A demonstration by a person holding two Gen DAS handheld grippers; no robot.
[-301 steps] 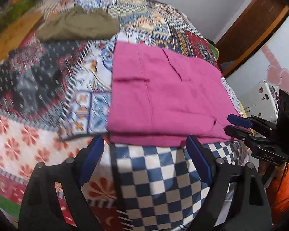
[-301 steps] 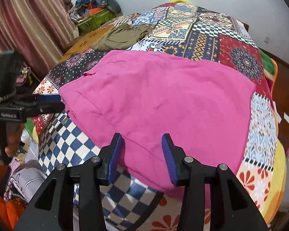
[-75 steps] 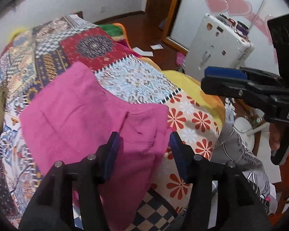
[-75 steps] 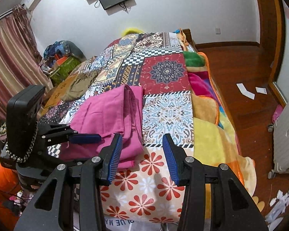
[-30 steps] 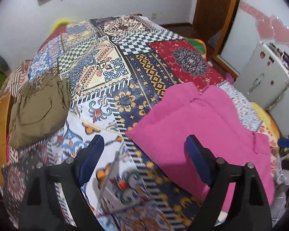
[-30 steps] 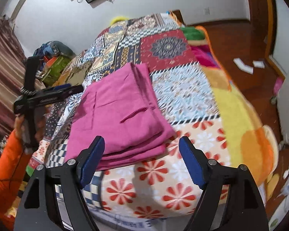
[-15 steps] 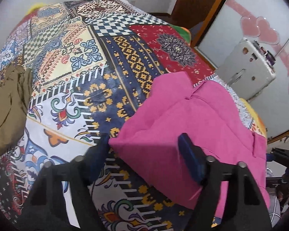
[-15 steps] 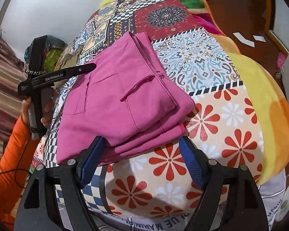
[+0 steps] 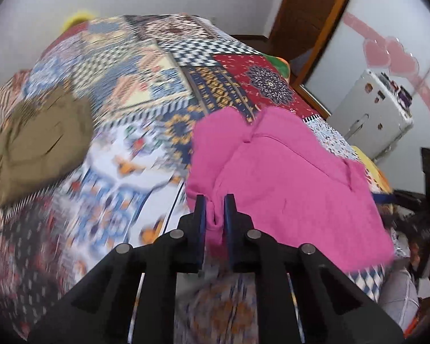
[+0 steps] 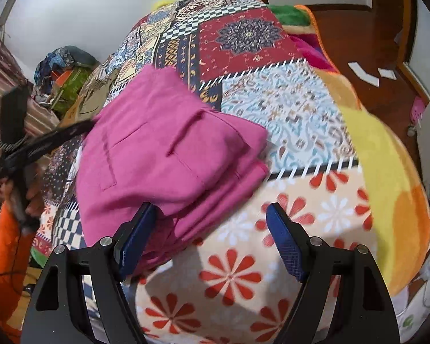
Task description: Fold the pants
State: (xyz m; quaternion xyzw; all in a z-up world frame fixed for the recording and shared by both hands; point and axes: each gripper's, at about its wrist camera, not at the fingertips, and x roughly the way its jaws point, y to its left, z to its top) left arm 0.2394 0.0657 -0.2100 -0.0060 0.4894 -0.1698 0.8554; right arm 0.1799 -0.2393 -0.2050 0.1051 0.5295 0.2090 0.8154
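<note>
Patchwork bedspread with about a dozen clashing prints covers the whole bed, and your folded magenta-pink cotton-looking pants sit on it toward the foot-end corner, over the checkered and red-flower patches. An olive-green garment lies bunched well apart from them, further up the bed.

Handling-wise, I'd expect these pants to be soft and light but bulky now: they're stacked in several layers, and in the right wrist view you can see the edges fanning out at the near corner. Floppy cloth like that will sag and unfold if you lift it by one point, so my guess is you want both sides pinched through all the layers, near the corners of one edge.

Your left gripper has its jaws nearly together with a bunched fold of the pink fabric pinched between them at the stack's near corner, so that side looks secured. Your right gripper is spread wide; its left finger sits against or just under the stack's edge, the other over bare bedspread, holding nothing.

Looks-wise: a roughly rectangular bundle, a bit rumpled, with a stitched patch pocket and a slanted pocket opening on top. Both views are motion-blurred, so fine detail is fuzzy.
</note>
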